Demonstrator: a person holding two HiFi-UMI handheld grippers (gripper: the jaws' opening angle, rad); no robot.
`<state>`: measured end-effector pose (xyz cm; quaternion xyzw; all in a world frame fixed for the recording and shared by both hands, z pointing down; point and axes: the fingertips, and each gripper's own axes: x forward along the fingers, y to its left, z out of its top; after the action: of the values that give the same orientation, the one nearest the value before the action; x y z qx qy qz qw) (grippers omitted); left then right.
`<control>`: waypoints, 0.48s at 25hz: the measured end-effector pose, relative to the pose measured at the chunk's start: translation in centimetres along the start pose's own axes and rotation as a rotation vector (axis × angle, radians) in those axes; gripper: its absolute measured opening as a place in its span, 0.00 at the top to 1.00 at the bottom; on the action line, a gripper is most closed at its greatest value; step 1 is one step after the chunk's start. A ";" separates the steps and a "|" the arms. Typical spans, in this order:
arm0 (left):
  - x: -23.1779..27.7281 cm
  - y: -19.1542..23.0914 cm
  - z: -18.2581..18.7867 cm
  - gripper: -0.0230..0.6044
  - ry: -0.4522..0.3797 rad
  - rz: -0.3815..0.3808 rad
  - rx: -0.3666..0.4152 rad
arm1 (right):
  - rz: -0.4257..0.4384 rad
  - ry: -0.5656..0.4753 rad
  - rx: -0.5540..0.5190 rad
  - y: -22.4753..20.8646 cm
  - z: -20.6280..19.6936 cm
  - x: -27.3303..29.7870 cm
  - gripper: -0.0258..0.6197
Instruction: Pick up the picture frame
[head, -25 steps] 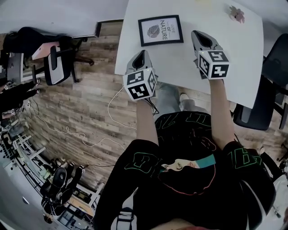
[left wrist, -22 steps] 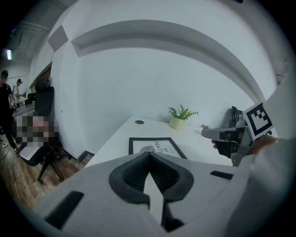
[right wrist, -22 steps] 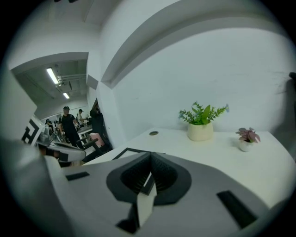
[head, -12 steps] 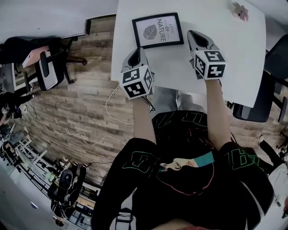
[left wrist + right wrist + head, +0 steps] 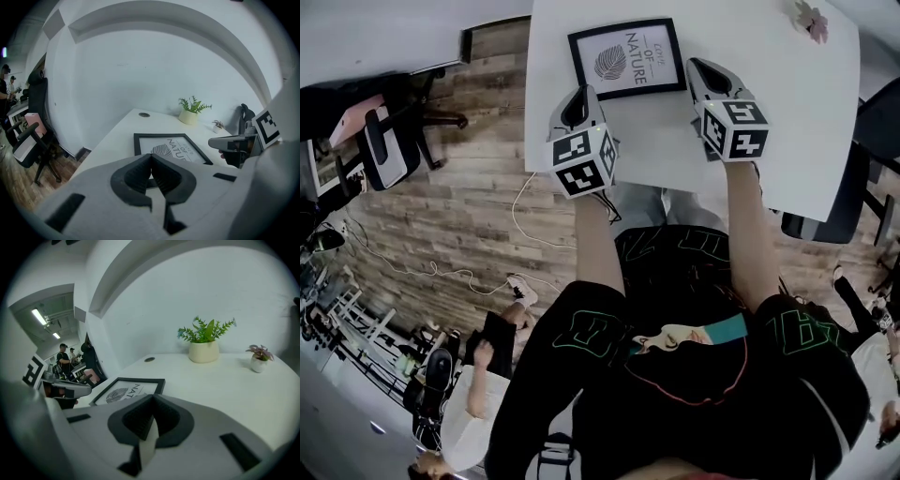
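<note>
Picture frame (image 5: 626, 58), black rectangular border round a white leaf print, lies flat on the white tabletop (image 5: 797, 122), toward the far left part of it in the head view; not lifted, nothing has hold of it. Left gripper (image 5: 579, 92) sits just beside the frame's near left corner; right gripper (image 5: 697, 67) sits just beside its right edge; the two flank it. Left gripper view: jaws pressed together, nothing between them, frame right ahead of the tips (contact can't be confirmed). Right gripper view: jaws likewise closed and empty, frame off to the left of them; green plant in a cream pot (image 5: 204, 341) stands further back on the table, well apart from the frame. Progress, judged: only the approach looks done; grasp not begun. Left to do: open the jaws, get them onto the frame's edges (flat on the surface, so an edge probably has to be tipped or slid first), close, lift clear.
</note>
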<state>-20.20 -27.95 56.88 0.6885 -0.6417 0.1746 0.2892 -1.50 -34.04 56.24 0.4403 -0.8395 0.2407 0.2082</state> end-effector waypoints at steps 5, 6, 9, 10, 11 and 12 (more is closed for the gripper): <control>1.0 0.8 0.0 0.95 0.022 0.015 0.022 | -0.018 0.022 0.008 0.0 -0.2 1.2 0.95; 1.2 1.1 0.0 0.95 0.025 0.017 0.023 | -0.027 0.027 0.011 0.0 -0.2 1.3 0.95; 1.8 1.5 0.0 0.91 0.030 0.015 0.016 | -0.046 0.034 0.015 -0.2 -0.1 1.8 0.95; 2.0 1.6 0.0 0.88 0.034 0.013 0.013 | -0.048 0.036 0.016 -0.3 -0.1 2.0 0.94; 2.3 1.7 -0.1 0.87 0.038 0.012 0.011 | -0.049 0.040 0.018 -0.3 -0.1 2.2 0.92; 2.5 1.8 -0.1 0.86 0.042 0.012 0.010 | -0.050 0.044 0.019 -0.4 -0.2 2.3 0.91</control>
<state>-21.68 -29.84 58.83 0.6821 -0.6389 0.1938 0.2983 -2.39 -35.61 57.80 0.4578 -0.8211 0.2531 0.2281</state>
